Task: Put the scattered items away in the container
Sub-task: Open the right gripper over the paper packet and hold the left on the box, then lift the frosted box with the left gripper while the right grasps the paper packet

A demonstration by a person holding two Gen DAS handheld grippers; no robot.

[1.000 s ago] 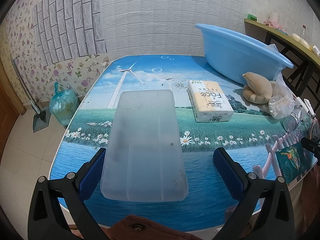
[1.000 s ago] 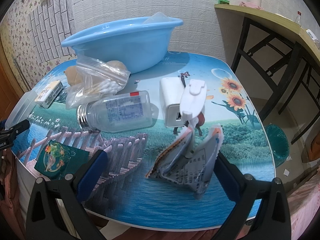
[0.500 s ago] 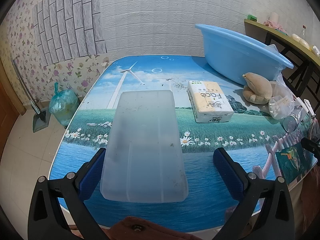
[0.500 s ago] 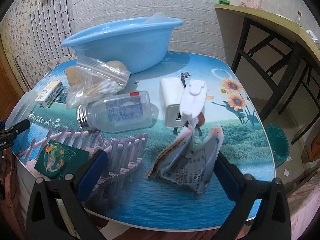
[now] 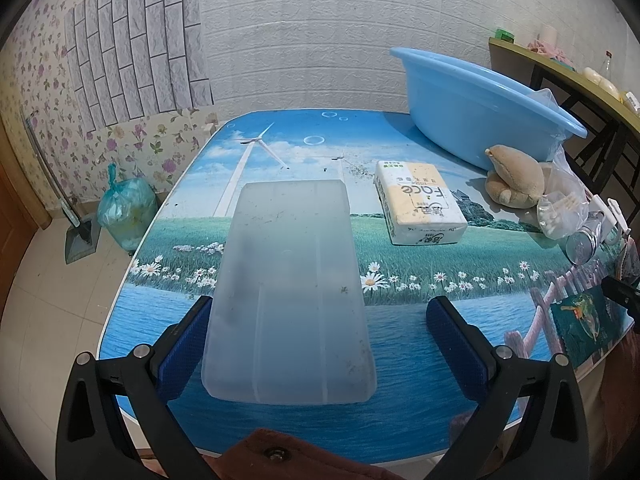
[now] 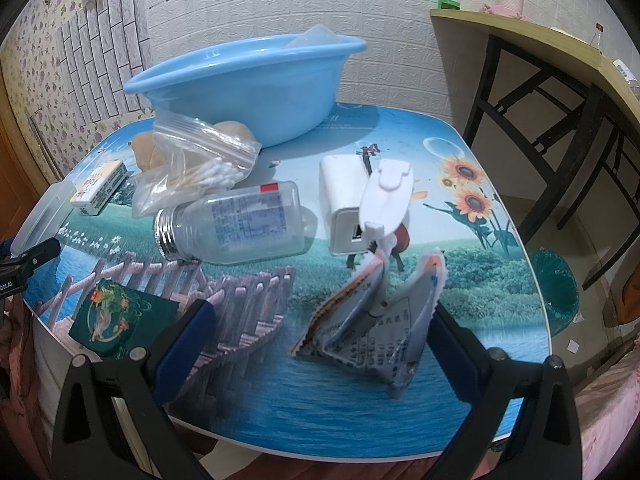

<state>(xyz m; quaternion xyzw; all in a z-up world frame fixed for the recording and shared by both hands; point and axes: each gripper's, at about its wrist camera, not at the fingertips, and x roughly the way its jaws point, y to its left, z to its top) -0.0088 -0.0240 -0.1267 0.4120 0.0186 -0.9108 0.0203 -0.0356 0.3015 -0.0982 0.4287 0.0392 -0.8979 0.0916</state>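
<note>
The left gripper has its jaws spread wide over the near edge of the tabletop, gripping nothing. A frosted plastic lid lies flat between them, its long axis running straight away from the jaws, its near end just beside the left one. Ahead and to the right of the jaws lies a tissue pack, long axis also pointing away, and beyond it stands the blue basin.

The right gripper is likewise spread and empty. Between its jaws, close to the right one, a folded leaflet stands tented. Ahead lies a clear bottle on its side, long axis crosswise, metal cap toward the left. A white charger sits just right of it.
</note>
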